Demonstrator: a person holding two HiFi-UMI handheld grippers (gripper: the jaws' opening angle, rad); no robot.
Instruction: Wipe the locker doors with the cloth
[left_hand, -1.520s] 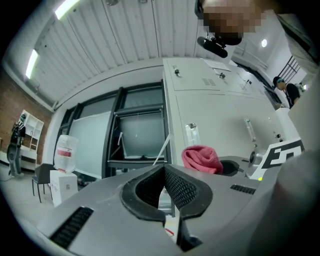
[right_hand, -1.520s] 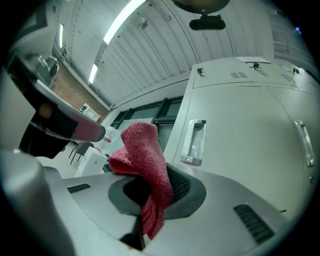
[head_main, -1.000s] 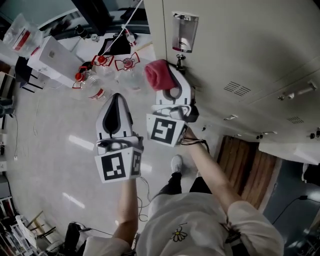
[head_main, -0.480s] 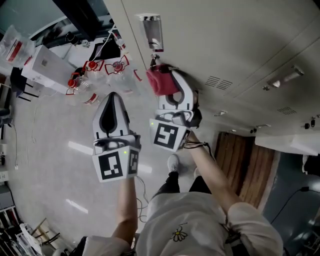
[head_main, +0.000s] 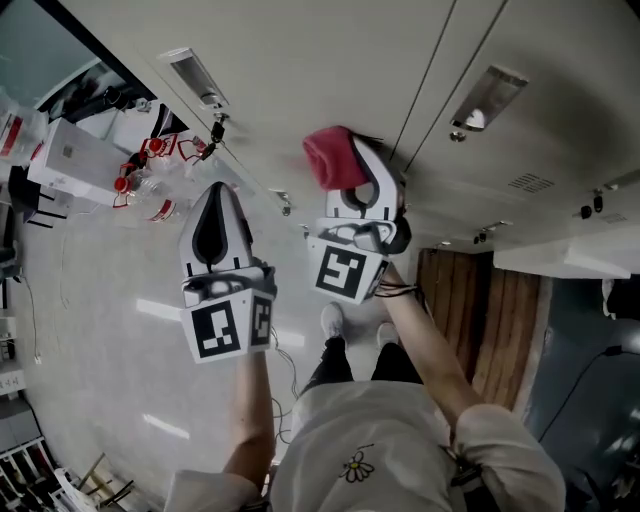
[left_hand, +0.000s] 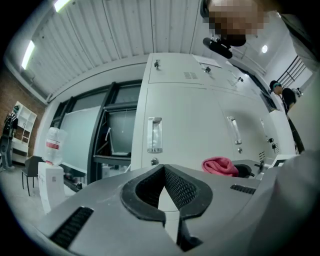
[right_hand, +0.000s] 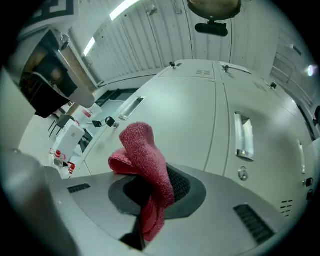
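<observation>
Right gripper view: right gripper (right_hand: 150, 194) clamps the pink cloth (right_hand: 142, 160) before a locker door (right_hand: 185, 110); left gripper (left_hand: 164, 189) closed, empty. Likely step: approach. Next: press cloth flat, then sweep.

The red cloth (head_main: 326, 157) in the right claw (head_main: 350, 165) is carried away from the recessed handle (head_main: 195, 72), across the locker door (head_main: 300, 60), and is now held near the seam, with the next door's handle (head_main: 490, 95) brought into view.
</observation>
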